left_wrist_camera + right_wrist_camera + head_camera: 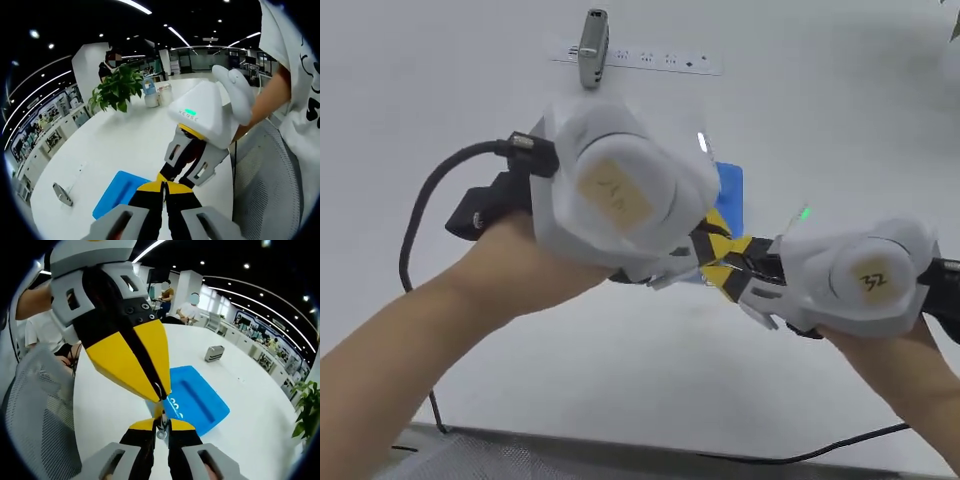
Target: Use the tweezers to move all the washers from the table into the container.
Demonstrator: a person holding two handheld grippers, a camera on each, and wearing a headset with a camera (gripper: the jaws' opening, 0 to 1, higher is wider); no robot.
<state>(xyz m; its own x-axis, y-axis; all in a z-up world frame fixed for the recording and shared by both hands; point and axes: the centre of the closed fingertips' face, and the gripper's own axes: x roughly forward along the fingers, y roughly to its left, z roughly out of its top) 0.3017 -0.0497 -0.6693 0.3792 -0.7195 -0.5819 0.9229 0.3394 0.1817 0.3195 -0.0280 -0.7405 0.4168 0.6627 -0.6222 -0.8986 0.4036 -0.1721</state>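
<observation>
My two grippers meet tip to tip above the blue container (731, 192). The left gripper (708, 243) comes in from the left with its yellow jaws pressed together. The right gripper (161, 427) is shut on a small silvery piece, apparently the tweezers (160, 433). A thin sliver of it runs up to the left gripper's (159, 394) tips. I cannot tell whether those tips pinch it. In the left gripper view my own jaws (164, 189) are shut, touching the right gripper's (163, 178) tips above the blue container (118, 193).
A grey metal block (593, 45) rests on a white ruler strip (650, 60) at the far side of the white table. A black cable (420, 215) trails off to the left. A mesh chair (265, 175) stands by the table's edge and a potted plant (118, 89) farther off.
</observation>
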